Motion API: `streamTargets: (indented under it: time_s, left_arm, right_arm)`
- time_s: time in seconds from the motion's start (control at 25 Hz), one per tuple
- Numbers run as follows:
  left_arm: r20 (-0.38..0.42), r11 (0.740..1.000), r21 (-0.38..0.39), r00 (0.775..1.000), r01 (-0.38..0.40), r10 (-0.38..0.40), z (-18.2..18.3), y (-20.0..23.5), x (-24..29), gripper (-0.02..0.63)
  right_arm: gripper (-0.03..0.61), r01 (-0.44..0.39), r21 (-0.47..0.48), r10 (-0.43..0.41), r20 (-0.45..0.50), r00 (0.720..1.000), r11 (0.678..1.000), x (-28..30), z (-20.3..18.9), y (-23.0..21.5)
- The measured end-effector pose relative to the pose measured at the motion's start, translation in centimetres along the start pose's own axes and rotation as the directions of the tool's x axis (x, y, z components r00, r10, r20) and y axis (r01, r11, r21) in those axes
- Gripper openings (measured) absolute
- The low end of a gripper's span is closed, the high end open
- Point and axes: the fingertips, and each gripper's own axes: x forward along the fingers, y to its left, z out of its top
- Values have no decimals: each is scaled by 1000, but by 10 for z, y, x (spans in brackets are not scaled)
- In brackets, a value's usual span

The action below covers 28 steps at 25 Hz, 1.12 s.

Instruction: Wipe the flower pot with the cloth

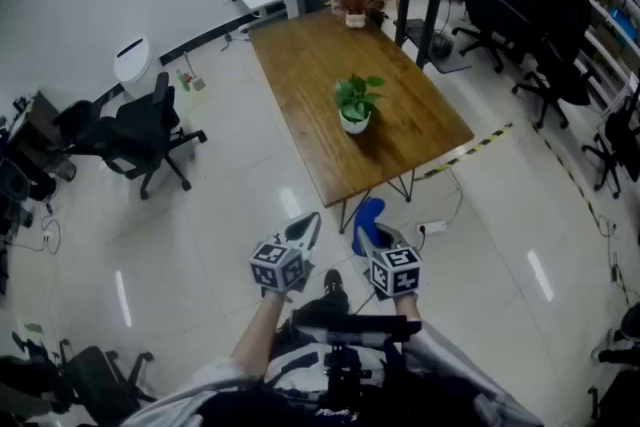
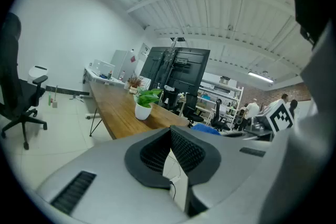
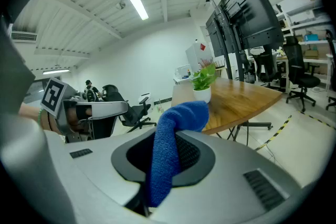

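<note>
the flower pot (image 1: 354,123) stands upright in the middle of the bench (image 1: 300,65), well ahead of both grippers, which hang short of the bench's near corner. the right gripper (image 1: 368,227), jaws pinching the blue cloth (image 3: 167,157), lines up almost straight with the pot and looks nearer. the left gripper (image 1: 303,231) has its jaws pressed together, empty.

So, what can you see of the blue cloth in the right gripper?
The cloth is deep blue with a knitted, towel-like texture. It is clamped between the shut jaws of the right gripper, its free end rising above them and folding over. It is held in the air over the floor, short of the wooden table; nothing else touches it.
</note>
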Motion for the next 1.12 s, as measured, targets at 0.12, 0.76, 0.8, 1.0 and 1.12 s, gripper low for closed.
streamTargets:
  time_s: [0.12, 0.76, 0.8, 1.0, 1.12]
  left_arm:
    - [-3, 1000, 9, 1000, -2, 2, 24, 28, 37, 5]
    - [-55, 995, -94, 998, 20, -25, 45, 88, 161, 5]
    - [-61, 996, -93, 998, 15, -21, 46, 92, 167, 5]
    - [-75, 991, -133, 997, -34, 24, 46, 112, 193, 5]
    - [-99, 986, -149, 993, -75, 61, 40, 125, 206, 5]
  right_arm:
    - [61, 12, 16, -12, 7, 1000, 1000, 29, 25, -18]
    - [61, 126, 16, -125, -34, 992, 992, 94, 84, -108]
    - [61, 123, 13, -122, -39, 992, 992, 100, 87, -114]
    - [63, 82, -34, -84, -77, 993, 996, 133, 101, -144]
    - [62, 59, -107, -73, -136, 988, 993, 153, 104, -170]
